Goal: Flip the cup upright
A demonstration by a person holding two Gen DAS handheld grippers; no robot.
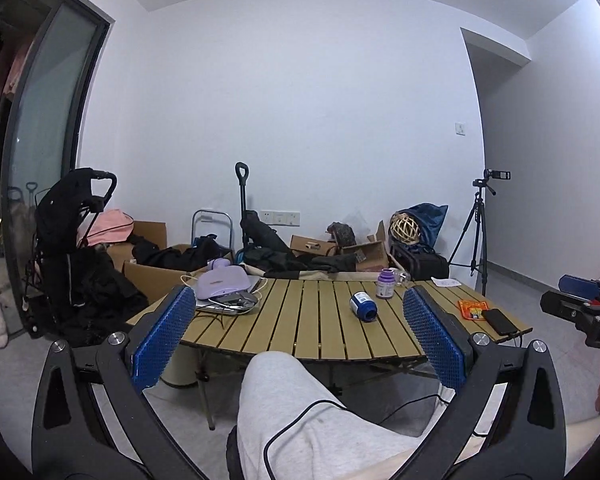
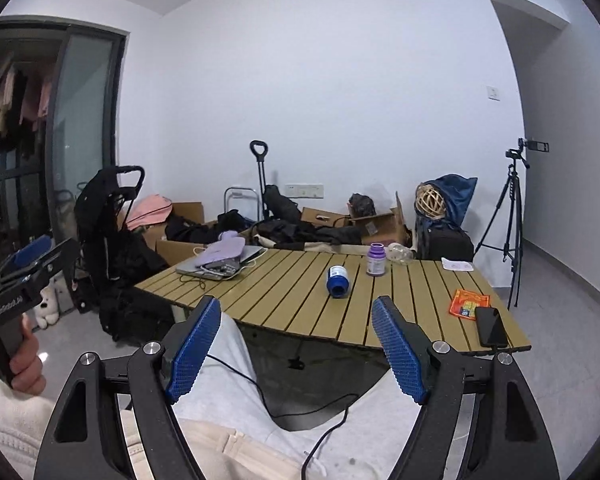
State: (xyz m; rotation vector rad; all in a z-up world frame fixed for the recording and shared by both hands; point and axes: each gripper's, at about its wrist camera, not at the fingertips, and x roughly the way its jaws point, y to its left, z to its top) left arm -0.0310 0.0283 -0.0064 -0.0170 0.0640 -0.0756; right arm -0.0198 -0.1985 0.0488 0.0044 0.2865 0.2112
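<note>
A blue cup with a white label (image 1: 363, 306) lies on its side near the middle of the slatted wooden table (image 1: 300, 328); it also shows in the right wrist view (image 2: 338, 281). My left gripper (image 1: 298, 300) is open and empty, held in front of the table's near edge. My right gripper (image 2: 296, 312) is open and empty, also short of the table edge, with the cup well ahead of it. The right gripper also shows at the right edge of the left wrist view (image 1: 580, 308), and the left gripper shows at the left of the right wrist view (image 2: 24, 268).
A purple bottle (image 2: 376, 259) and a clear glass (image 2: 401, 252) stand behind the cup. A laptop with a purple pouch (image 2: 220, 258) lies at the far left. A phone (image 2: 491, 326) and an orange packet (image 2: 469, 302) lie at the right. My knee (image 1: 284, 400) is below the table.
</note>
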